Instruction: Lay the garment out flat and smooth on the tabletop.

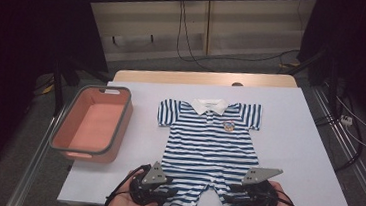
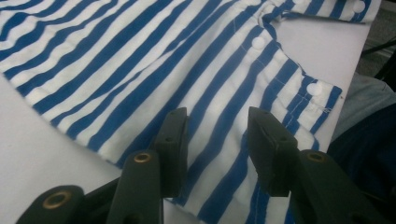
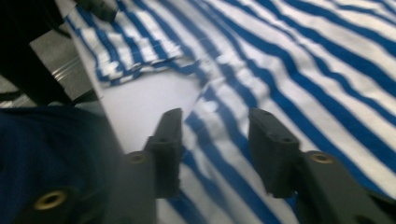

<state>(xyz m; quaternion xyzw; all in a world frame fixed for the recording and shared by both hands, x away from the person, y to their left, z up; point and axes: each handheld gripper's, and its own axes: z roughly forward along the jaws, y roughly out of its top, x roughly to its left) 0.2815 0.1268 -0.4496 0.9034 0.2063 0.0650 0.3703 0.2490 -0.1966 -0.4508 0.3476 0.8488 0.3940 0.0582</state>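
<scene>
Striped romper (image 1: 208, 145): spread flat on counter (image 1: 298, 143). We see left gripper (image 2: 217, 140) and right gripper (image 3: 217, 140) parted over its leg hems, likely for folding.

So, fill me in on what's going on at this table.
A person holds a gripper in each hand at the leg ends of a striped baby romper lying flat on the white table. The left gripper and right gripper each have open jaws over a leg hem. A pink bin stands to the left.
</scene>
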